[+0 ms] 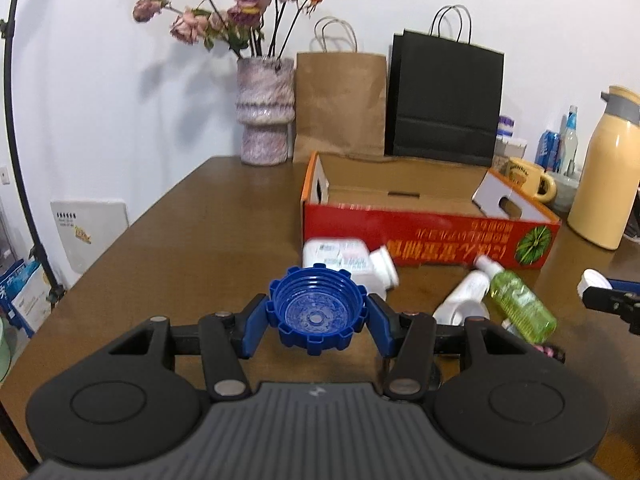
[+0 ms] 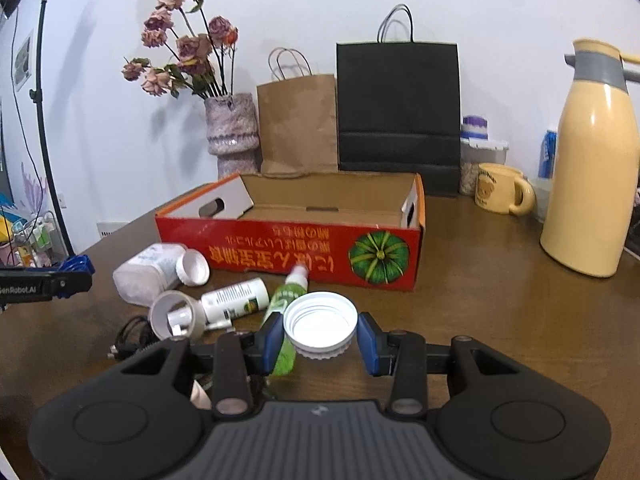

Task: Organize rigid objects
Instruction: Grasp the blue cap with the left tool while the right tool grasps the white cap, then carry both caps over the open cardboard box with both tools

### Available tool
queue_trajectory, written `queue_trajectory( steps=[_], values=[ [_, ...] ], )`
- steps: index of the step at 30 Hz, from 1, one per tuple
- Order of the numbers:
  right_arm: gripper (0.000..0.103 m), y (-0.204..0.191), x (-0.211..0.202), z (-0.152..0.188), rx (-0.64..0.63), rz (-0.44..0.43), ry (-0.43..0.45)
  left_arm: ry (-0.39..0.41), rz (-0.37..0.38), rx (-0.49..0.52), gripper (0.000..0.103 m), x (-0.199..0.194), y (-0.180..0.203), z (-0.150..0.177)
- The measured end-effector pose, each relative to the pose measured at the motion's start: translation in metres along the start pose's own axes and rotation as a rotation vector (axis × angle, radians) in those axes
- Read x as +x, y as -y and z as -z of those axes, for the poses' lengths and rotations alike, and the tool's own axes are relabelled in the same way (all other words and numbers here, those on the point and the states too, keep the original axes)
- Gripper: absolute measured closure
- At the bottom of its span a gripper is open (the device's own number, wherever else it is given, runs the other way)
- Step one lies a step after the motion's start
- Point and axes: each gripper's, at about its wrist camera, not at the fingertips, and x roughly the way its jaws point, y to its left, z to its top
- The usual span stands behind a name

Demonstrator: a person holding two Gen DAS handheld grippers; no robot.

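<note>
My left gripper is shut on a blue ridged screw cap, held hollow side up above the brown table. My right gripper is shut on a white screw cap, also hollow side up. Ahead of both stands an open red cardboard box with nothing visible inside. In front of the box lie a white jar on its side, a white bottle, a green spray bottle and a white tube-shaped piece.
At the back stand a vase of dried roses, a brown paper bag and a black paper bag. A cream thermos jug, a yellow mug and bottles are at the right. A black cable lies near the tube.
</note>
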Motion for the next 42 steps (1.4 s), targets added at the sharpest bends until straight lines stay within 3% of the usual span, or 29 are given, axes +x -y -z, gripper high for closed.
queue_trajectory(
  steps=[11, 25, 42],
  values=[
    [0.064, -0.006, 0.008, -0.033, 0.000, -0.001, 0.063, 0.048, 0.043, 0.018, 0.049, 0.008, 0.016, -0.040],
    [0.064, -0.016, 0.047, -0.080, 0.000, -0.017, 0.109, 0.085, 0.066, 0.029, 0.049, 0.036, 0.042, -0.087],
    [0.064, -0.014, 0.101, -0.127, 0.004, 0.016, 0.165, 0.135, 0.066, -0.039, 0.049, 0.090, 0.056, -0.136]
  ],
)
